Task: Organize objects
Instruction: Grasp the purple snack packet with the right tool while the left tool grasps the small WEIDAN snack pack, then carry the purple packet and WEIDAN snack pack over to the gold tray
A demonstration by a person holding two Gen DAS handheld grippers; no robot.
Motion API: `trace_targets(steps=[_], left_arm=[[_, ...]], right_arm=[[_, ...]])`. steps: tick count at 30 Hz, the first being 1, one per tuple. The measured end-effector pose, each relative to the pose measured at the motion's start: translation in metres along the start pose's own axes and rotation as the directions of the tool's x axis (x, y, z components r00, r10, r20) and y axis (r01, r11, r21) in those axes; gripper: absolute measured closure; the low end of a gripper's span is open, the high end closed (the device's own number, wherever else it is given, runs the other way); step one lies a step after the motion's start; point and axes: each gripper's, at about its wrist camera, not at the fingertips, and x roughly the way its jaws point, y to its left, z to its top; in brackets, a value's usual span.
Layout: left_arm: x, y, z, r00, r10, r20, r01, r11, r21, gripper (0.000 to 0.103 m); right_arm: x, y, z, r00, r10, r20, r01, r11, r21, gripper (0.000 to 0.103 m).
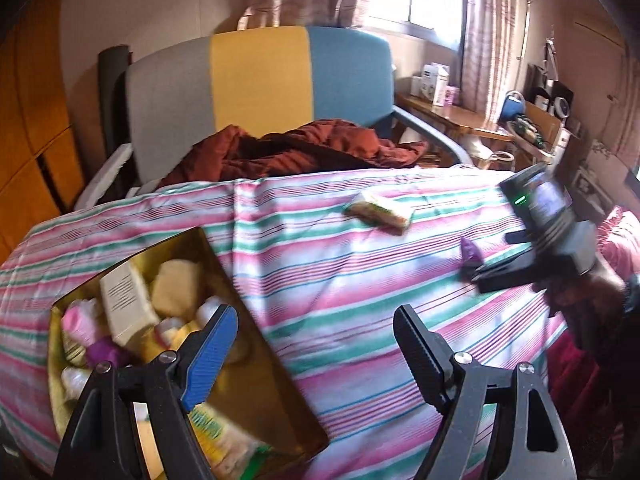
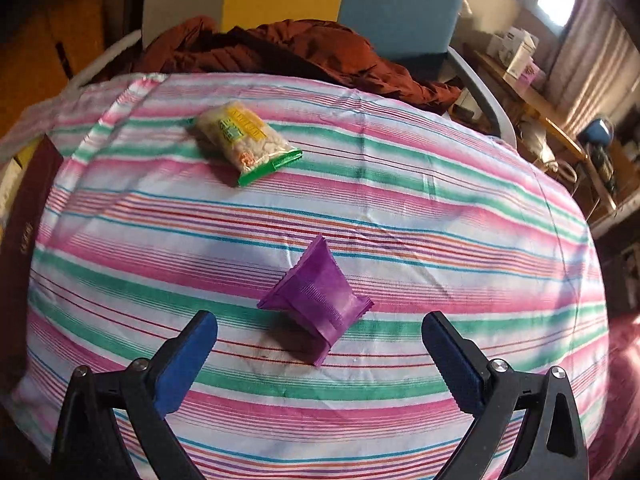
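Note:
A purple packet (image 2: 318, 300) lies on the striped cloth (image 2: 400, 208), just ahead of and between the jaws of my right gripper (image 2: 320, 340), which is open and empty. A clear snack bag with green and yellow print (image 2: 246, 142) lies farther back on the left. In the left wrist view my left gripper (image 1: 316, 336) is open and empty, beside a gold box (image 1: 240, 360) holding several small packets and bottles. The snack bag (image 1: 380, 210), the purple packet (image 1: 472, 250) and the right gripper (image 1: 476, 276) show there too.
A chair with grey, yellow and blue back (image 1: 260, 80) stands behind the table with a rust-red garment (image 1: 300, 148) on it. A wooden desk with boxes (image 1: 448, 108) is at the back right. A dark red box side (image 2: 24, 232) shows at the left edge.

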Motion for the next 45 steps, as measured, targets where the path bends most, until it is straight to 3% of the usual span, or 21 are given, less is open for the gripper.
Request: trace_targets(steps=[1,3,4,5,13,17,21,24,29,32,34,38,41,43,45], left_arm=[[0.004,-0.003,0.004,1.000,-0.013,-0.003,0.013,1.000,0.000,0.021],[0.014,-0.010,0.012,0.999,-0.037,-0.013,0.037,0.999,0.003,0.021],[0.019,-0.012,0.016,0.999,-0.044,-0.019,0.044,0.999,0.003,0.021],[0.026,-0.015,0.020,0.998,-0.052,-0.027,0.052,0.999,0.003,0.021],[0.093,-0.035,0.058,0.986,-0.093,-0.137,0.087,0.995,-0.048,0.021],[0.145,-0.038,0.074,0.954,-0.187,-0.235,0.143,0.971,-0.192,0.023],[0.195,-0.049,0.092,0.932,-0.213,-0.294,0.130,0.952,-0.278,0.026],[0.227,-0.059,0.107,0.926,-0.218,-0.309,0.110,0.936,-0.333,0.026],[0.273,-0.068,0.129,0.924,-0.167,-0.345,0.023,0.923,-0.385,0.026],[0.298,-0.066,0.132,0.909,-0.155,-0.387,-0.028,0.903,-0.428,0.025],[0.307,-0.069,0.135,0.912,-0.119,-0.392,-0.057,0.911,-0.408,0.023],[0.314,-0.095,0.137,0.908,-0.005,-0.419,-0.085,0.977,-0.197,0.023],[0.300,-0.093,0.126,0.927,-0.001,-0.376,-0.053,0.989,-0.135,0.044],[0.288,-0.087,0.117,0.928,-0.026,-0.371,-0.018,0.993,-0.116,0.054],[0.270,-0.079,0.103,0.927,-0.036,-0.374,-0.002,0.995,-0.101,0.055]], right_arm=[[0.008,0.000,0.001,1.000,-0.017,-0.014,0.016,0.999,-0.028,0.001],[0.021,-0.003,0.001,1.000,-0.008,-0.028,0.007,0.999,-0.041,0.016],[0.026,-0.005,0.002,0.999,0.003,-0.034,-0.004,0.999,-0.036,0.045],[0.031,-0.008,0.003,0.999,0.007,-0.040,-0.008,1.000,-0.025,0.059],[0.021,-0.021,0.009,0.998,0.063,0.012,-0.064,0.996,0.057,0.062],[0.010,-0.026,0.010,0.997,0.067,0.036,-0.071,0.993,0.095,0.062],[0.000,-0.033,0.011,0.995,0.073,0.062,-0.081,0.989,0.125,0.062],[-0.006,-0.037,0.014,0.993,0.081,0.089,-0.093,0.986,0.136,0.062],[-0.013,-0.046,0.015,0.989,0.089,0.122,-0.109,0.979,0.171,0.062],[-0.015,-0.050,0.015,0.987,0.091,0.135,-0.115,0.977,0.182,0.062],[-0.017,-0.051,0.016,0.985,0.095,0.145,-0.122,0.974,0.190,0.062],[-0.016,-0.056,0.016,0.984,0.096,0.149,-0.125,0.971,0.205,0.062],[-0.013,-0.059,0.015,0.986,0.093,0.140,-0.121,0.969,0.213,0.062],[-0.012,-0.059,0.015,0.986,0.096,0.136,-0.123,0.970,0.211,0.062],[-0.006,-0.056,0.015,0.988,0.105,0.113,-0.125,0.974,0.191,0.062]])
